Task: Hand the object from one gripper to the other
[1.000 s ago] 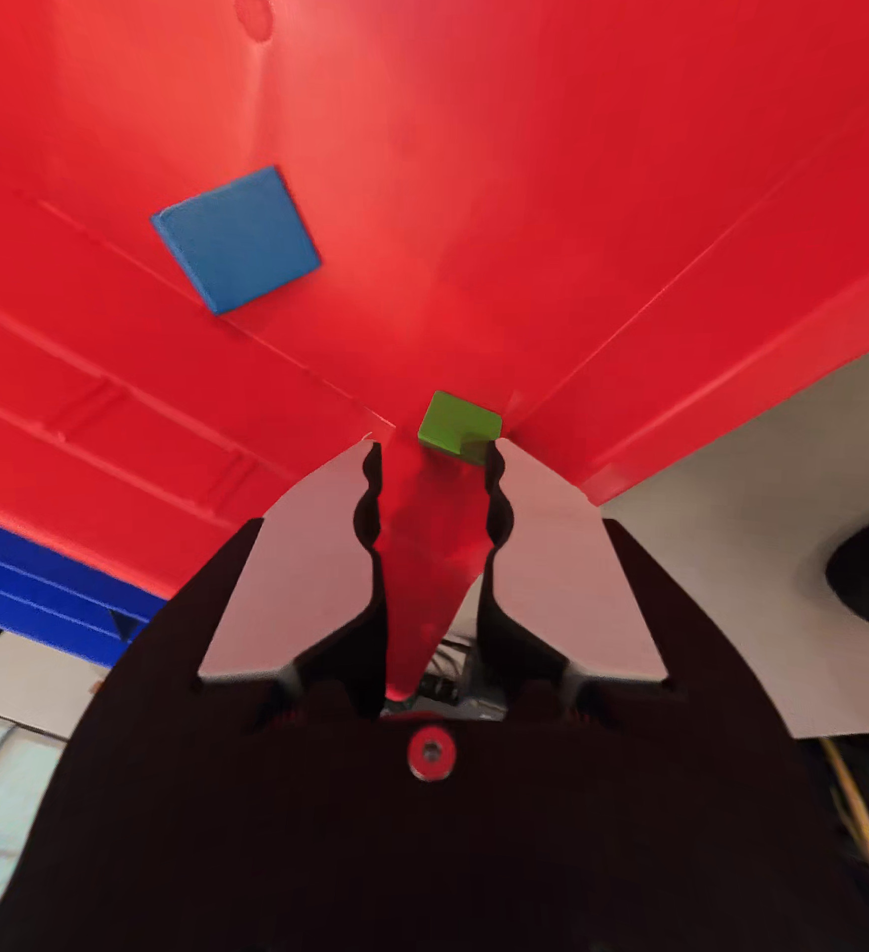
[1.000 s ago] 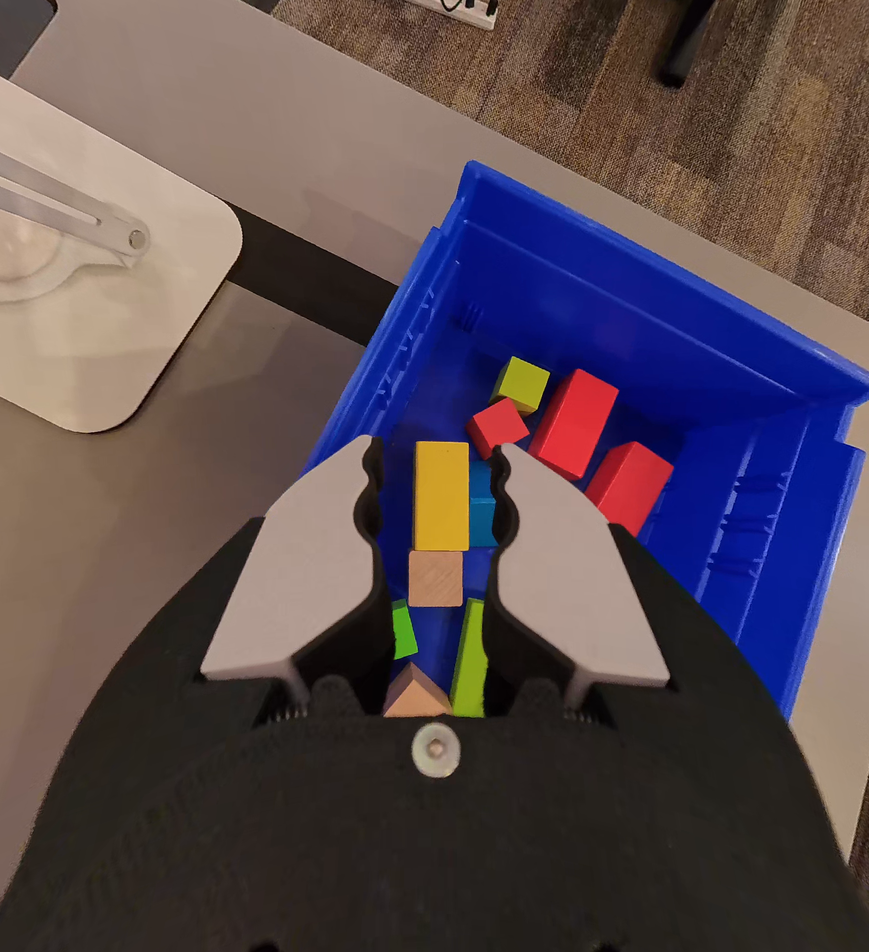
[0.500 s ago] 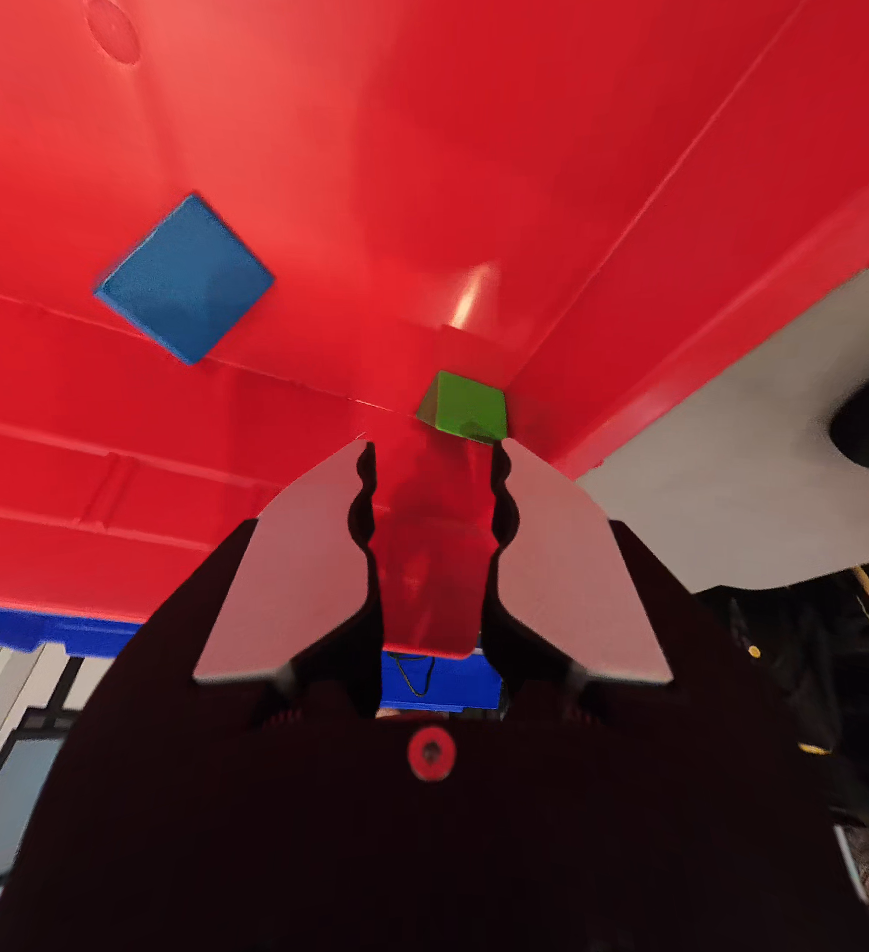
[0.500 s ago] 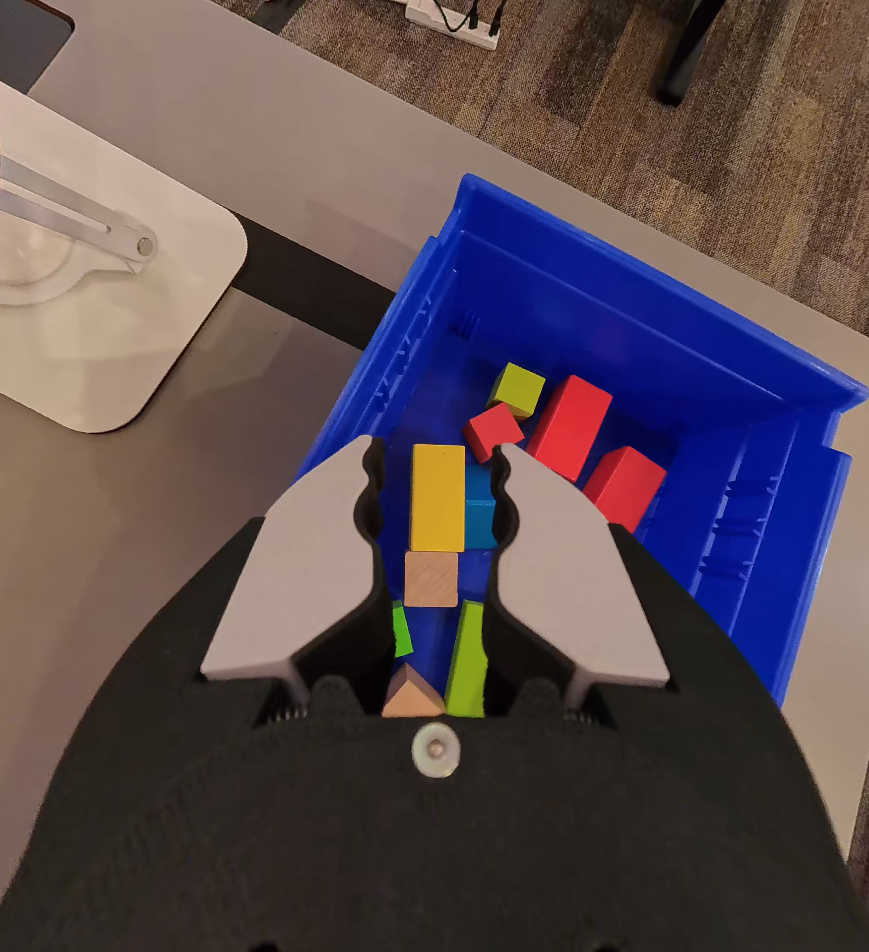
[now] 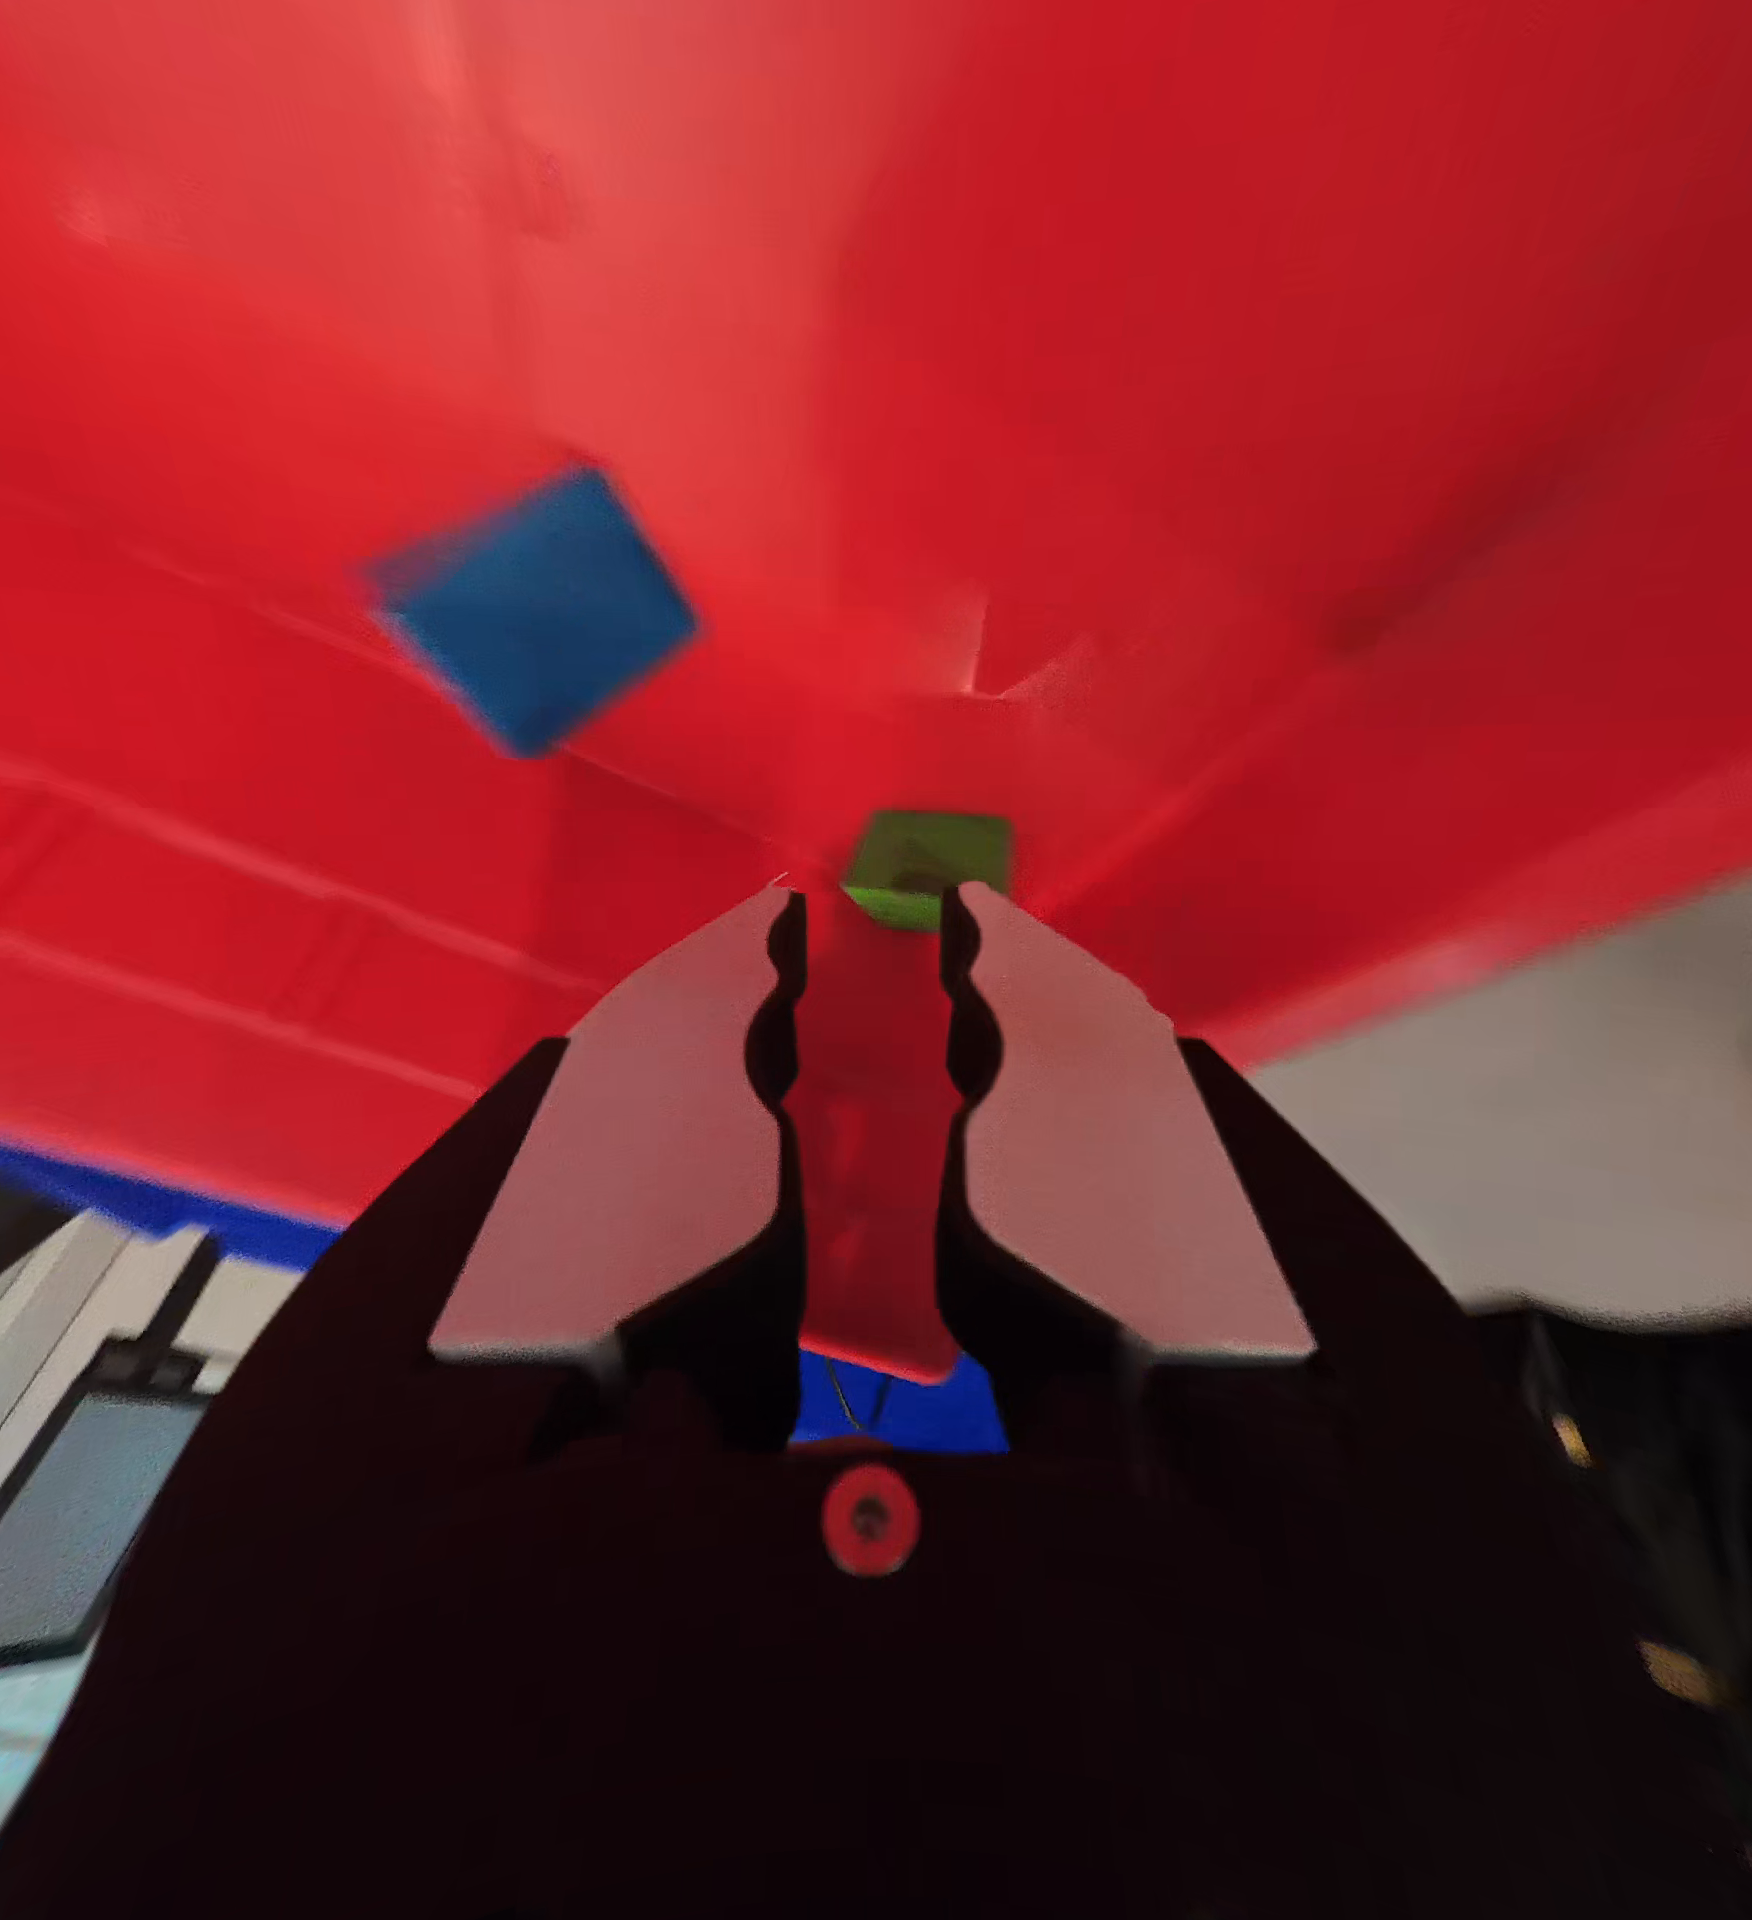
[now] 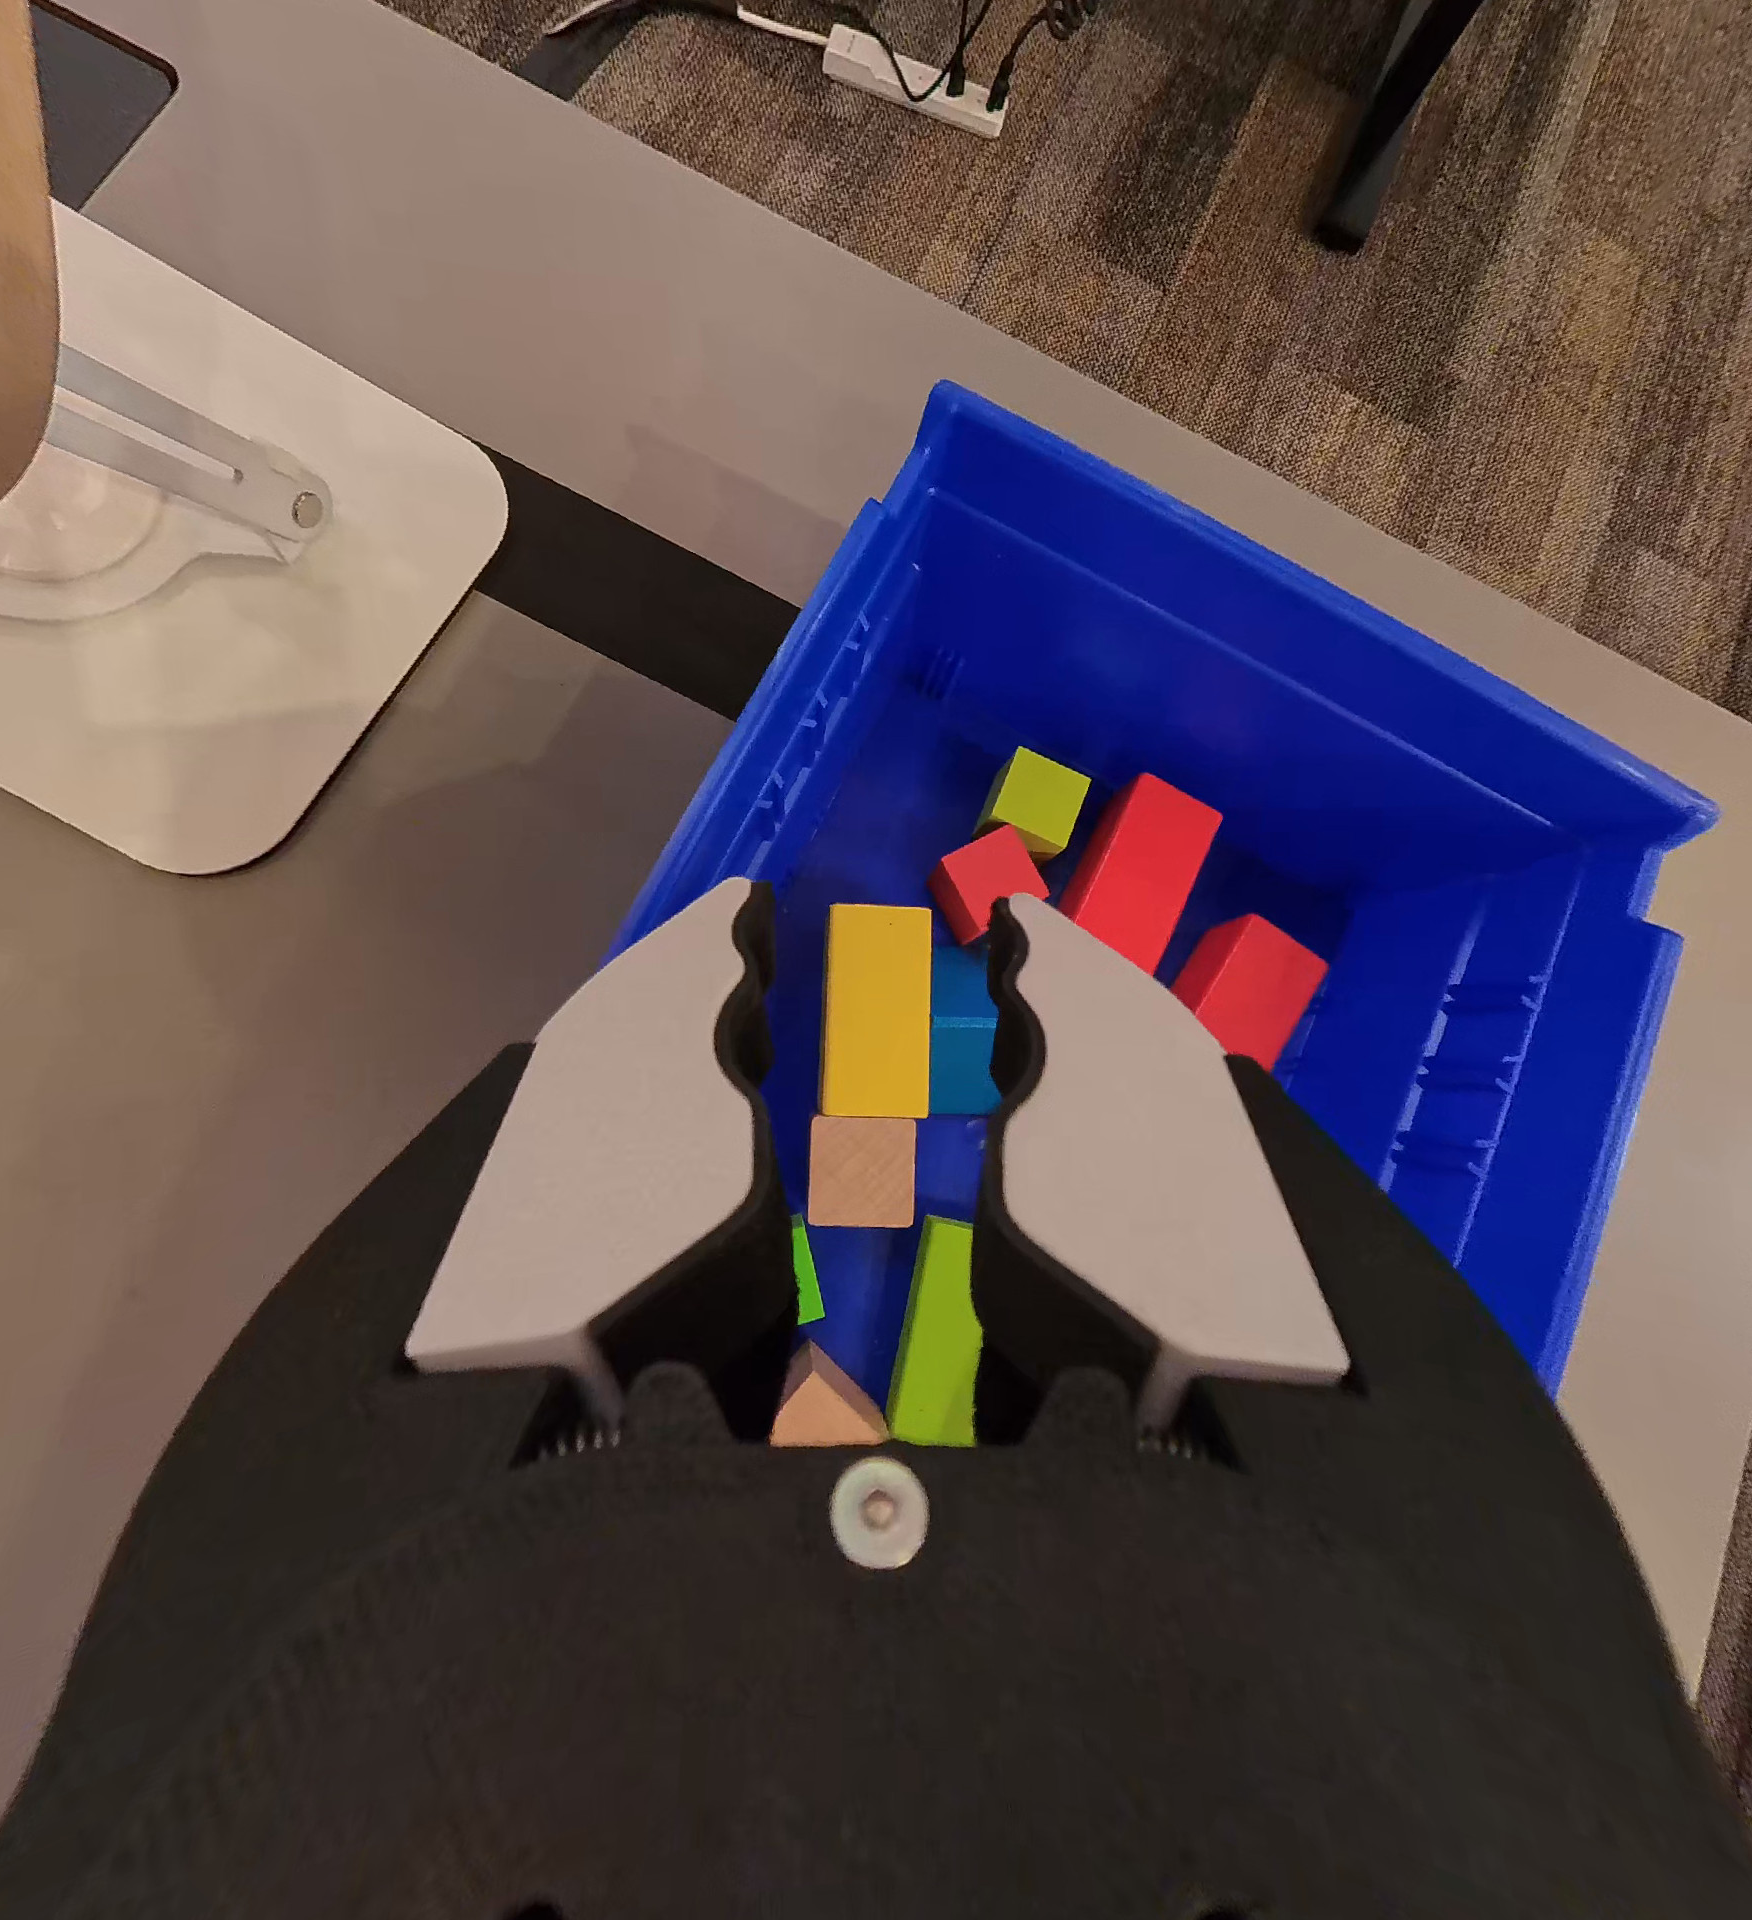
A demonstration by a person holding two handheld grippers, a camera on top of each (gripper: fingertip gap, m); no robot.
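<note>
In the left wrist view my left gripper (image 5: 874, 899) reaches into a red bin (image 5: 1163, 416). A green block (image 5: 929, 857) sits in the bin's corner just beyond the fingertips. The right fingertip (image 5: 965, 914) overlaps its near edge and the left pad stands clear of it, so it is not gripped. A blue block (image 5: 539, 613) lies farther left on the bin floor. The view is blurred. My right gripper (image 6: 877, 909) hangs open and empty above a blue bin (image 6: 1267, 561) holding a yellow block (image 6: 877, 1008), red blocks (image 6: 1142, 868) and several others.
The blue bin stands on a grey table (image 6: 436, 260) near its far edge. A white stand base (image 6: 176, 665) sits to the left. A power strip (image 6: 913, 78) lies on the carpet beyond. In the left wrist view the blue bin's edge (image 5: 124, 1195) shows under the red bin.
My left gripper's jaws have narrowed and it has shifted inside the red bin; the green block stays just past the tips. The right gripper has barely moved and stays open.
</note>
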